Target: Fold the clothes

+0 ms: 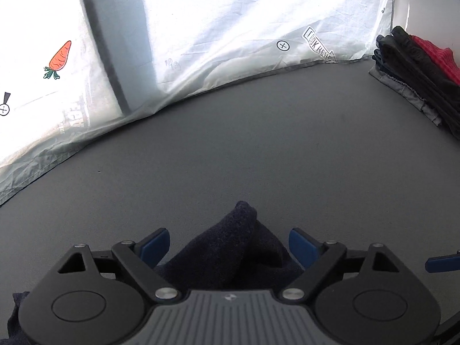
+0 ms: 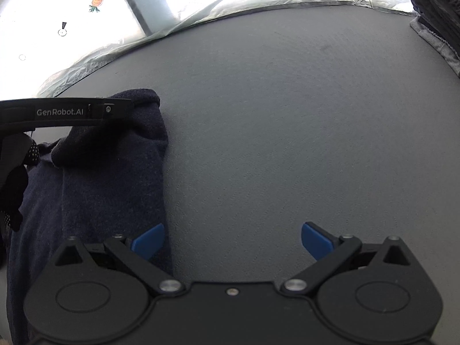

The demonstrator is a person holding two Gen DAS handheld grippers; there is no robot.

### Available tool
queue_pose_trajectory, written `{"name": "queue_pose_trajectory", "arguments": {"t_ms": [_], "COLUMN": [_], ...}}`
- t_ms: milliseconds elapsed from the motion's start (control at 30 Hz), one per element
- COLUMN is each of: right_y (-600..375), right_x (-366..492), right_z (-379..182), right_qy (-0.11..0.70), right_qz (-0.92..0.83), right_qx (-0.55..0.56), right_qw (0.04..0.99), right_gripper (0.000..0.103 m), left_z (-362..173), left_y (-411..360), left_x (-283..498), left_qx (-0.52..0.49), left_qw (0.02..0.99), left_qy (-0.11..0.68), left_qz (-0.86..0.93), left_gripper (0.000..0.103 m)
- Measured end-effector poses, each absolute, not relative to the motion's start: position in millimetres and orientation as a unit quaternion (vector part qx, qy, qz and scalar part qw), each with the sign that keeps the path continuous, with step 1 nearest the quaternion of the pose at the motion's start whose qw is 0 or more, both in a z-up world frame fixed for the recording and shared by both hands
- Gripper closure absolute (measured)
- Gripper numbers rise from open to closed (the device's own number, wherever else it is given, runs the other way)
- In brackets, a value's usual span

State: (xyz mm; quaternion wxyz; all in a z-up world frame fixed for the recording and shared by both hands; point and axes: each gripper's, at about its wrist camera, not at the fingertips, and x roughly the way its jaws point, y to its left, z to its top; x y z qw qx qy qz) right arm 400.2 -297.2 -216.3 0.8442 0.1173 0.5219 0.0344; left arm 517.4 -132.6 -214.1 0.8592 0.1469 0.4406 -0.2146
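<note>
Left wrist view: the left gripper stands with its blue fingertips spread apart. A raised fold of the dark navy garment sits between them, rising toward 12 o'clock from the gripper body; whether either pad touches the cloth cannot be told. More of the garment shows at 7 o'clock, beneath the gripper's housing. The grey table stretches ahead. A stack of folded clothes, black with a red piece on top, lies at 2 o'clock near the table's far edge. A white printed sheet hangs behind the table, bearing a carrot picture at 10 o'clock.

Right wrist view: the right gripper is likewise spread wide, holding nothing, over bare table. The navy garment lies from 7 to 10 o'clock, its right edge passing just under the gripper's left fingertip. The left gripper's arm reaches across the garment's far end at 10 o'clock.
</note>
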Motion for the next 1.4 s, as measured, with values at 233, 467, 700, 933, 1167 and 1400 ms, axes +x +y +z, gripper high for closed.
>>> {"name": "queue_pose_trajectory", "arguments": {"t_ms": [233, 467, 700, 933, 1167, 1400], "right_y": [-308, -314, -290, -240, -208, -209], "right_x": [406, 394, 380, 377, 404, 412], "right_z": [-218, -210, -203, -196, -215, -281], "right_qy": [0.515, 0.5, 0.491, 0.489, 0.533, 0.602], "right_qz": [0.034, 0.024, 0.058, 0.146, 0.233, 0.188], "right_qx": [0.119, 0.119, 0.091, 0.055, 0.204, 0.425], "right_qw": [0.848, 0.858, 0.865, 0.859, 0.787, 0.649], "right_gripper": [0.0, 0.0, 0.0, 0.0, 0.032, 0.048], "left_z": [-225, -170, -191, -234, -234, -235], "left_y": [-115, -29, 76, 114, 117, 134], "left_x": [521, 436, 330, 288, 293, 286], "left_qx": [0.064, -0.047, -0.11, -0.206, -0.197, -0.253], "left_qw": [0.849, 0.882, 0.844, 0.812, 0.815, 0.808], "left_qy": [0.486, 0.452, 0.522, 0.54, 0.541, 0.529], "left_qz": [-0.199, -0.122, 0.05, 0.081, 0.063, 0.058], "left_gripper": [0.084, 0.084, 0.084, 0.083, 0.082, 0.081]}}
